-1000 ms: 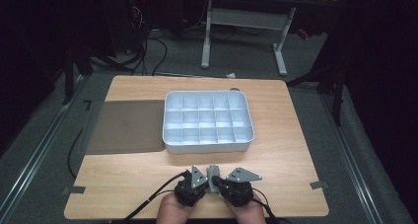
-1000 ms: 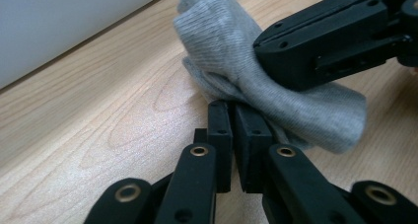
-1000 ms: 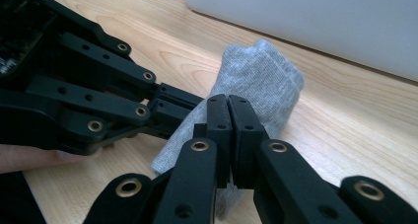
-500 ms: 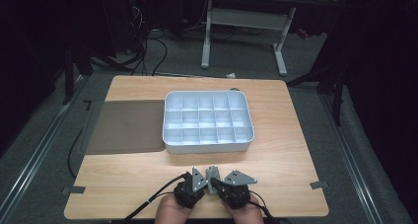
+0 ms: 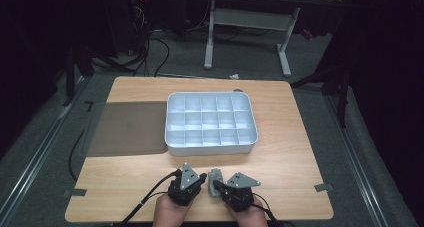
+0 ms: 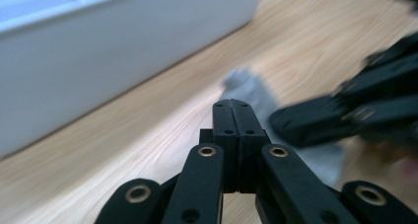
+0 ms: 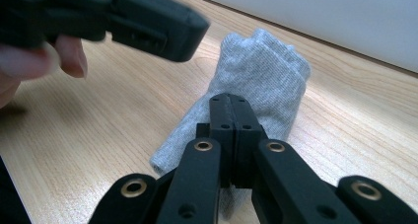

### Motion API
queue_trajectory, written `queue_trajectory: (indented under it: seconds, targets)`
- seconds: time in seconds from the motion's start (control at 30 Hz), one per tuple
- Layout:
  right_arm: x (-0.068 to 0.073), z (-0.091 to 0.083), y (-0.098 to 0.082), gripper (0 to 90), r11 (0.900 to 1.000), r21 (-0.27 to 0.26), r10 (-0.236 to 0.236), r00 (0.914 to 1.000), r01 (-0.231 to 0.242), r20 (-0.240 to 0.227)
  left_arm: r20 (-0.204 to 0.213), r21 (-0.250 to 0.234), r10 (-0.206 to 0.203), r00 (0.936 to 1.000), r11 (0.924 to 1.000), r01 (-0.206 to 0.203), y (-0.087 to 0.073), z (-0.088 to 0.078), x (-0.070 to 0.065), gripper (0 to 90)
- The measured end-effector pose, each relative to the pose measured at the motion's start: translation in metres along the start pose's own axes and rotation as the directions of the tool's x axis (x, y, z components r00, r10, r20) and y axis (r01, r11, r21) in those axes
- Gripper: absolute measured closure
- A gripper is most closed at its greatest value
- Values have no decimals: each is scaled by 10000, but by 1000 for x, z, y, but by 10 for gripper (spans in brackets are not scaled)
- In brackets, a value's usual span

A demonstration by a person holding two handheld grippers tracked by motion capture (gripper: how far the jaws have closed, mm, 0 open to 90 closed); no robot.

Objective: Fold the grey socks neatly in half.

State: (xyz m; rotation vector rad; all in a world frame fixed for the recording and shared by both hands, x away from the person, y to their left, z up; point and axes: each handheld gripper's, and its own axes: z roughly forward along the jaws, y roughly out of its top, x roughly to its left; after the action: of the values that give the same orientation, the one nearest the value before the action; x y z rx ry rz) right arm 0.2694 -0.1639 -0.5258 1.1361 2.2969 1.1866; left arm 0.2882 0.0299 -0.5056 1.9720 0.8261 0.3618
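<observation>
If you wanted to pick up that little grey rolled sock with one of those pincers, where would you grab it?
Probably across the middle of the grey sock, coming down from above. It lies flat on the wooden table as a soft folded bundle with the thick rolled end toward the white divided tray, so jaws straddling its narrow width could pinch all layers together.

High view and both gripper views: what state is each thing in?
Divided tray: upright, lid off, compartments look empty.
Lid: flat beside the tray's left wall.
Grey sock: folded, lying on the table between the grippers.
Left gripper: jaws shut, holding nothing.
Right gripper: jaws shut over the sock, grip unclear.
</observation>
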Motion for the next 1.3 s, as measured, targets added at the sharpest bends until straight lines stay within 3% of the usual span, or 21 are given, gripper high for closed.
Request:
queue_trajectory:
  seconds: [0.1,0.33,0.5,0.57,0.77,0.97,1.17,1.3]
  targets:
    - [0,0,0,900,10000,-27,16,10000,-16,-44,55,-196,101,9999,9998,-100,7,3,-6,900]
    - [-1,0,-1,900,10000,-69,-42,10000,42,-57,536,-150,187,9984,9997,-179,15,17,-15,900]
    - [0,0,-1,900,10000,-63,-31,10000,31,-84,133,319,7,9999,9995,-11,5,30,-6,900]
    - [1,-1,-1,900,10000,-78,-11,10000,11,-69,127,273,-194,9997,9994,190,2,32,-2,900]
    - [-1,-3,-1,897,9998,-94,156,9997,-158,-177,39,248,-150,9999,9996,149,1,32,-3,900]
    - [2,-22,5,850,9980,-603,146,9991,-170,-403,-145,258,-21,9999,9997,25,0,32,-4,900]
    - [3,-14,-3,844,9997,207,93,9989,-84,-470,-219,280,157,9996,9995,-151,0,31,-4,900]
    - [2,-10,-2,855,9996,267,120,9985,-106,-530,-401,335,324,9987,9990,-310,0,32,-2,900]
